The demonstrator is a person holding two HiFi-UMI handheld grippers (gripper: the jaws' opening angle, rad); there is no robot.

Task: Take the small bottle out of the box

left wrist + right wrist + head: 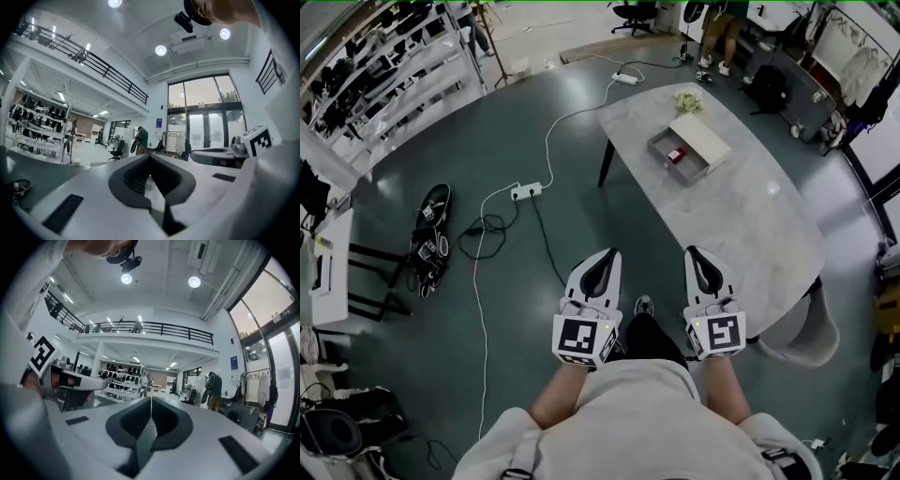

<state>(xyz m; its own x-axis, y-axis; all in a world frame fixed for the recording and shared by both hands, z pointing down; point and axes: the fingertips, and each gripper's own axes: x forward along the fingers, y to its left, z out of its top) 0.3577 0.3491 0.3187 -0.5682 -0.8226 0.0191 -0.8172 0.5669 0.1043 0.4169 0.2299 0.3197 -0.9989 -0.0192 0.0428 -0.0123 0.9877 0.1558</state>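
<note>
Close to our body, we hold the left claw (605, 259) and right claw (697, 255) shut, with nothing in them. Far ahead on the surface (750, 220), the small bottle (676, 156) sits inside the open box (701, 138).

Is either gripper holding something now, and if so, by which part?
Nothing is held. The left gripper and the right gripper both have closed, empty jaws, well apart from the box on the table.
</note>
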